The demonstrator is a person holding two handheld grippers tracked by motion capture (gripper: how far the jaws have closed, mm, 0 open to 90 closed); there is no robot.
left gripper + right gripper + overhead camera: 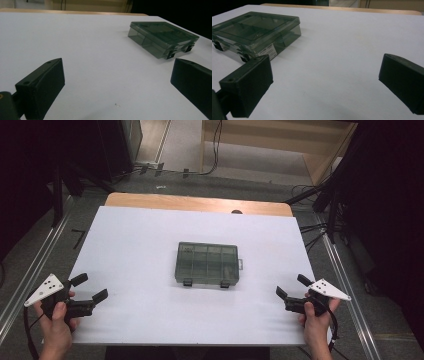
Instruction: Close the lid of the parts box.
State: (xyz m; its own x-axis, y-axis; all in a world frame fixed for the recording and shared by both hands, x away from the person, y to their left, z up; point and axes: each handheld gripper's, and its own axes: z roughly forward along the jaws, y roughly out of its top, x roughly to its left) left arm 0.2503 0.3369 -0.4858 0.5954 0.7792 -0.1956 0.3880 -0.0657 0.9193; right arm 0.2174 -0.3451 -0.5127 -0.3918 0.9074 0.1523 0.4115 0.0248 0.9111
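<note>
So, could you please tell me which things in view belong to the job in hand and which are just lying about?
Part of the job:
- compartment box, lid closed, latches facing the person
- left hand-held gripper, open, clear of the box
- right hand-held gripper, open, clear of the box

Just lying about:
- cables on the floor beyond the table
- wooden frame behind them

A lab-like recording room: white-topped table, black frame posts, loose floor cables

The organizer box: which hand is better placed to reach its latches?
Probably neither. The closed organizer box lies mid-table, its two latches facing the person; the left tool and right tool are both open, about equally far away.
</note>
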